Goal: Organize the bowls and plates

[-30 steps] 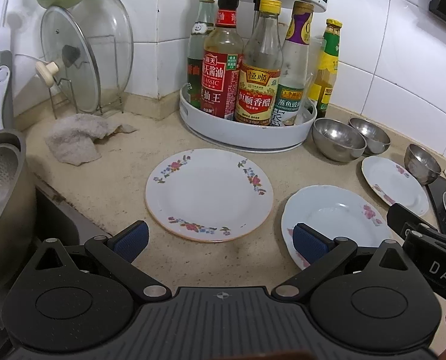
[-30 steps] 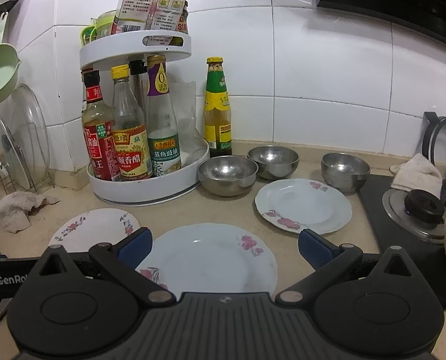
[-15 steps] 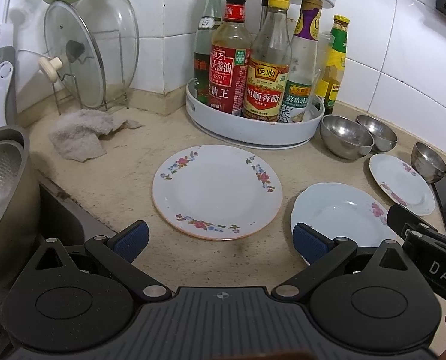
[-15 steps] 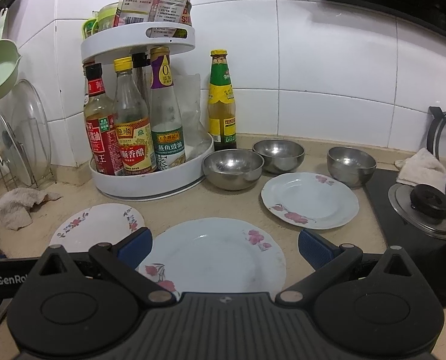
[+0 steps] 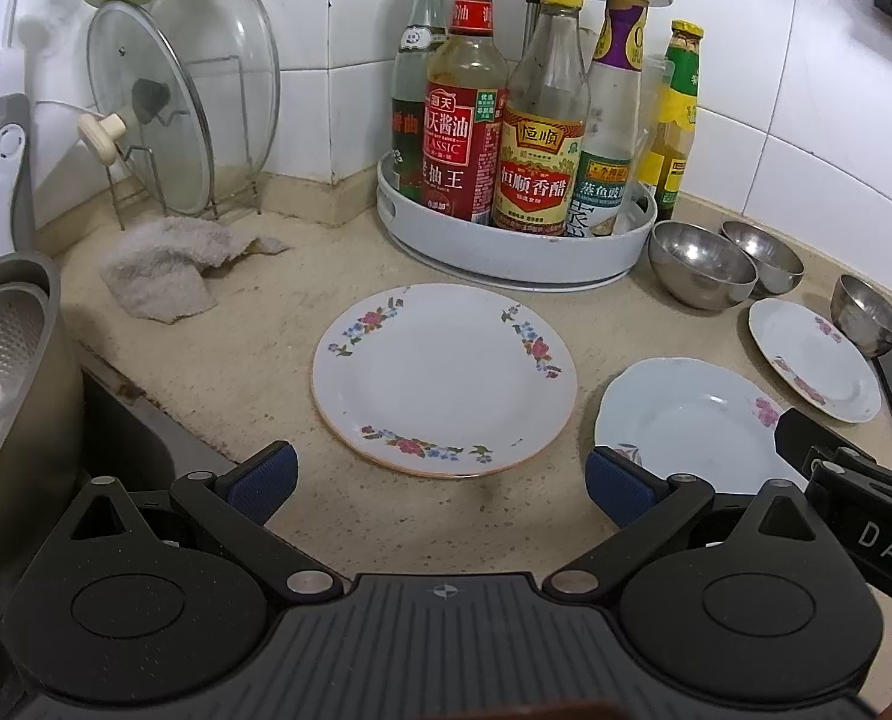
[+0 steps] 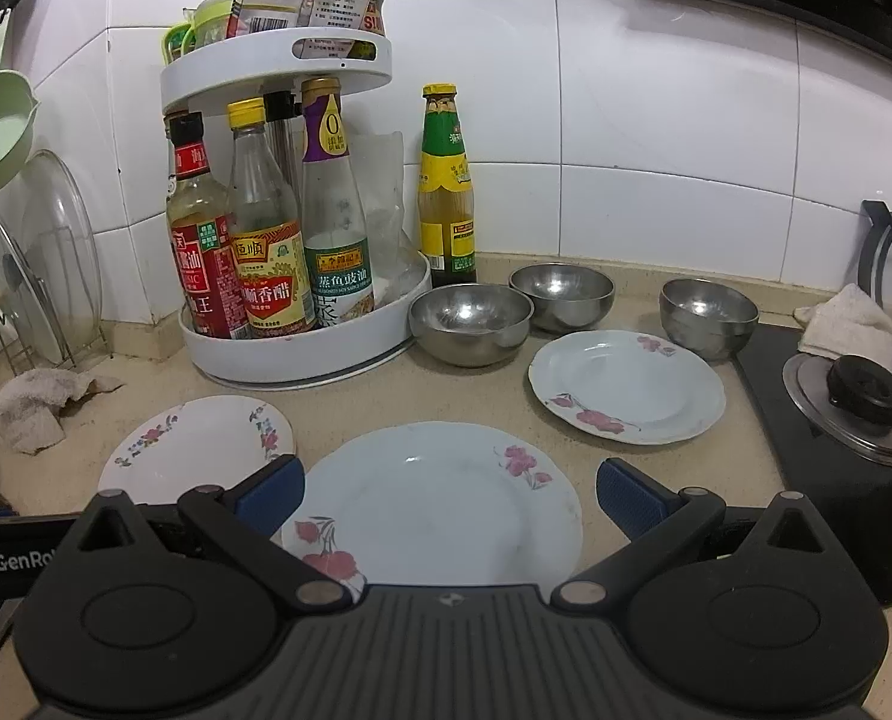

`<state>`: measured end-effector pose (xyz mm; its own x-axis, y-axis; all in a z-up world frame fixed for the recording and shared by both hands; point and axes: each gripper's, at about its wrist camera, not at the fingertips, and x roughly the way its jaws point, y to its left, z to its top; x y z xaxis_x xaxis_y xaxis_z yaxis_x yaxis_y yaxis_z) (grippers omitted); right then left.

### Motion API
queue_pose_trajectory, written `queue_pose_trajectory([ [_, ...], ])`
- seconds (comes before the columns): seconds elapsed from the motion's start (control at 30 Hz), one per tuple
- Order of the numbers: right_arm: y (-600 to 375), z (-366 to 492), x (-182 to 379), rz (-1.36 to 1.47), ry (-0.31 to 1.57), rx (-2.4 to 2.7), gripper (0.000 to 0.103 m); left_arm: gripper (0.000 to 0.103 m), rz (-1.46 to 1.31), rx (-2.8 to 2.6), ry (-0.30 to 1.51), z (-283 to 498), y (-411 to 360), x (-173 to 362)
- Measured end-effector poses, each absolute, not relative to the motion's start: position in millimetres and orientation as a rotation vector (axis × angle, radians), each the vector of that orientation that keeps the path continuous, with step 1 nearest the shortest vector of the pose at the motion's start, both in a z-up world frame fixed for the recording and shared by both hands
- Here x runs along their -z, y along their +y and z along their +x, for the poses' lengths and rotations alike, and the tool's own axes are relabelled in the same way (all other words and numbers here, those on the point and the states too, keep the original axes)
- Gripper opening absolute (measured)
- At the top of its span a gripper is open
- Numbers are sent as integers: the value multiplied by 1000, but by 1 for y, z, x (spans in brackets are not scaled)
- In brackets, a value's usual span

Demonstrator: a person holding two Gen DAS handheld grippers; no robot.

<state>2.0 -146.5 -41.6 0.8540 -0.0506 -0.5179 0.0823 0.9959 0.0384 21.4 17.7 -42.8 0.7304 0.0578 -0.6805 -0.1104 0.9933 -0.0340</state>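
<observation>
I count three round floral plates: a white one, a pale blue one and a second pale blue one. I see three shiny steel bowls, five sauce bottles and two glass pot lids.

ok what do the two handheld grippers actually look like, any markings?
Both match: matte black ribbed body, two round textured discs, black link arms with silver pivot pins, blue ribbed finger pads. Left gripper and right gripper each carry a small compass-like mark at centre. White lettering on their sides: "GenRo…" and "DAS…", both cut off. No cables or sleeves visible.
</observation>
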Motion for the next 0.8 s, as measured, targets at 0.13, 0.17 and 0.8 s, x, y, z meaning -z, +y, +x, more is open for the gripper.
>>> queue_pose_trajectory([
  [0.13,-146,8,42,58,550,51,102,103,-85,-118,752,25,19,43],
  [0.17,-146,10,42,57,550,42,102,103,-89,-128,749,26,19,42],
  [0.8,-161,88,47,-29,605,-164,102,103,-113,-312,793,71,-4,46],
])
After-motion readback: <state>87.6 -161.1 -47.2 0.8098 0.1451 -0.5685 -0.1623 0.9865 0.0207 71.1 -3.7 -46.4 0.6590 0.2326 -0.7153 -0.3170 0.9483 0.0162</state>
